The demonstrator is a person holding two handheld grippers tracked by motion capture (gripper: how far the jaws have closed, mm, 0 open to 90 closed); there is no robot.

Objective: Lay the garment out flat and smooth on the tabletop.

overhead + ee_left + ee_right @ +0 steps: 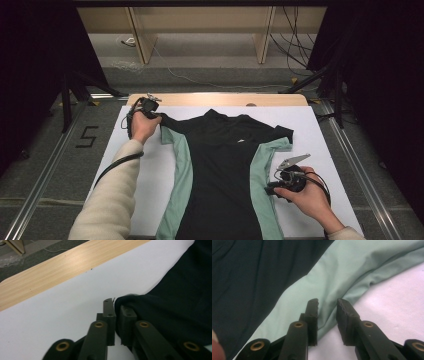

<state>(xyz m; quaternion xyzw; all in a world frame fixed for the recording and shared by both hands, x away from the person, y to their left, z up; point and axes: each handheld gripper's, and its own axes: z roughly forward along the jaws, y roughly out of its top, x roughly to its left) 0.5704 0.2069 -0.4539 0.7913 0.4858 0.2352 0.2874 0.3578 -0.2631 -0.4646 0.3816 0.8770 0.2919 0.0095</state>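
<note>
A black shirt with mint green side panels lies flat, collar at the far end, on a white sheet. My left gripper sits at the end of the shirt's left sleeve. In the left gripper view its jaws stand almost together with nothing between them, and the black sleeve edge touches the right jaw's tip. My right gripper rests at the right green panel, pointing toward the shirt. Its jaws stand open over the green fabric's edge, not pressing on it.
The white sheet covers a wooden table whose far edge shows as a bare strip. Metal rails run along both sides. Cables and tripod legs lie on the floor behind the table.
</note>
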